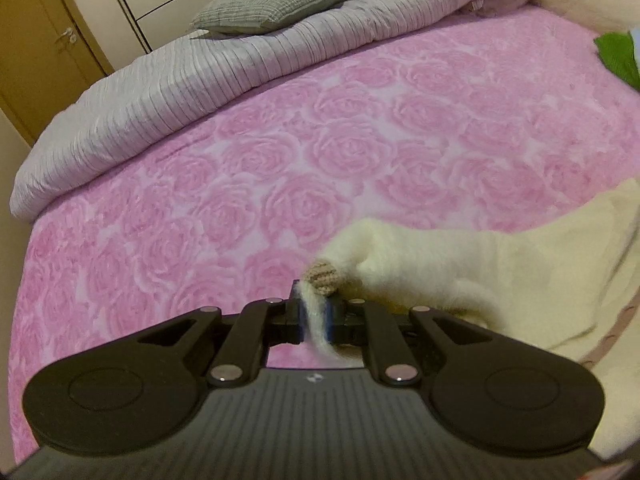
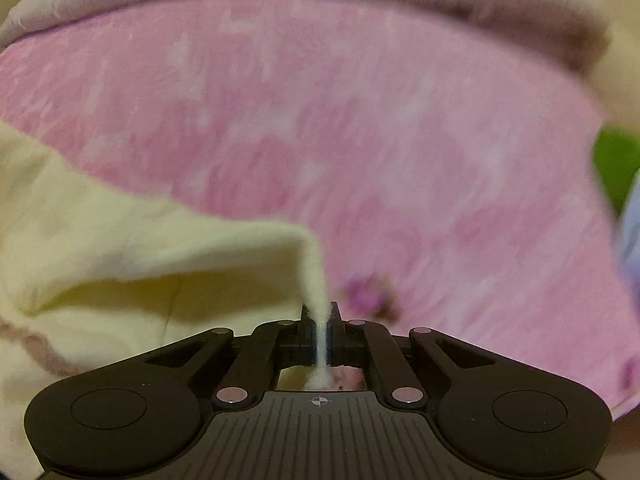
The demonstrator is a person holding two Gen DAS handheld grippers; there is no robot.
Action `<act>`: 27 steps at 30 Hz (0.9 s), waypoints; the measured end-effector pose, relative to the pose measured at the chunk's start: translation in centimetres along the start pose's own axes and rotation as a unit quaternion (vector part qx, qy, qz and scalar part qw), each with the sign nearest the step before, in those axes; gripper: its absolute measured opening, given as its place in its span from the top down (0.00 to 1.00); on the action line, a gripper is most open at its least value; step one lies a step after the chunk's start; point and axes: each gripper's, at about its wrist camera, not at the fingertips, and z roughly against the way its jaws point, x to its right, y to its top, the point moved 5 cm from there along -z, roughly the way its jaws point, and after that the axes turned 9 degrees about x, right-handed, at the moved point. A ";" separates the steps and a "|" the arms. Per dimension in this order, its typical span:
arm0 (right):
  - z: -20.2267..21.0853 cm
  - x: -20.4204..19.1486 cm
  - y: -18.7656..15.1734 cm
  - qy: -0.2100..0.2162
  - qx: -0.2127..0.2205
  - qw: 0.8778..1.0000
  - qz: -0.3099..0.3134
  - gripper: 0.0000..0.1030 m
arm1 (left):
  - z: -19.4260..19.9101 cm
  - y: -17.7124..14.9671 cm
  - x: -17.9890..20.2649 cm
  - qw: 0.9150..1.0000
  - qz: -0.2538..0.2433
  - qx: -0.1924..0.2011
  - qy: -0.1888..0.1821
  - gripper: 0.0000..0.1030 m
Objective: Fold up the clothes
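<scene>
The cream fleece garment [image 1: 500, 280] hangs slack over the near right part of the pink rose bedspread [image 1: 280, 160], soft, light and floppy by the look of it. The left gripper [image 1: 314, 312] and right gripper [image 2: 320, 340] are each clamped on a thin pinch of its edge, which suits such limp cloth.

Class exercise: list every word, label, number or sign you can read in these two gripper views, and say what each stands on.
No readable text in either view.
Left gripper body: a small round emblem, no letters.
Right gripper body: a crosshair mark, no letters.
Cream garment, pink bedspread: no labels showing.
</scene>
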 end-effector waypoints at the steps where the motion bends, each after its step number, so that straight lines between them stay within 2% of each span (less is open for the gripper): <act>1: 1.4 0.5 1.4 -0.016 0.024 1.000 0.003 0.98 | 0.5 0.6 -0.4 1.000 0.002 0.007 -0.003 0.92; 4: 4.7 2.0 6.7 -0.057 0.093 0.993 0.036 0.98 | 1.6 3.2 -1.7 0.999 0.006 0.031 -0.009 0.92; 7: 5.5 4.7 13.4 -0.074 0.149 0.985 0.040 0.97 | 0.7 7.2 -3.4 0.998 0.006 0.067 -0.006 0.92; 9: 3.8 6.4 18.0 -0.075 0.151 0.985 0.028 0.97 | -1.3 10.4 -4.8 0.996 0.015 0.090 0.005 0.91; 11: 1.7 7.7 21.9 -0.072 0.134 0.988 0.011 0.91 | -3.9 13.3 -6.3 0.996 0.040 0.080 0.026 0.77; 12: 0.8 8.1 23.0 -0.067 0.120 0.991 -0.001 0.73 | -5.0 14.5 -7.0 0.995 0.052 0.072 0.040 0.67; 13: -0.2 8.5 24.1 -0.062 0.107 0.992 -0.012 0.43 | -5.6 15.1 -7.3 0.995 0.062 0.068 0.048 0.67; 14: -0.6 8.8 24.9 -0.056 0.104 0.993 -0.024 0.32 | -6.0 15.5 -7.5 0.994 0.069 0.067 0.057 0.68; 15: -0.3 8.9 25.0 -0.048 0.116 0.991 -0.036 0.24 | -5.7 15.5 -7.4 0.992 0.071 0.075 0.067 0.68; 16: 0.1 8.9 24.8 -0.038 0.124 0.990 -0.047 0.24 | -5.3 15.0 -7.1 0.992 0.069 0.078 0.073 0.68; 18: 1.0 8.6 23.1 -0.014 0.118 0.991 -0.067 0.24 | -4.7 12.8 -6.1 0.994 0.068 0.056 0.069 0.68; 21: 1.2 7.4 18.3 0.035 0.071 0.992 -0.097 0.24 | -3.6 8.0 -3.6 0.995 0.086 0.003 0.049 0.68; 23: 1.1 6.4 13.9 0.060 0.024 0.991 -0.119 0.24 | -2.4 4.5 -1.3 0.994 0.100 -0.031 0.032 0.68; 25: 1.1 5.2 9.6 0.081 -0.027 0.986 -0.140 0.24 | -1.3 1.2 1.0 0.992 0.113 -0.062 0.016 0.68; 27: 1.4 3.9 5.6 0.094 -0.079 0.981 -0.152 0.24 | -0.8 -0.7 3.5 0.990 0.115 -0.079 0.006 0.68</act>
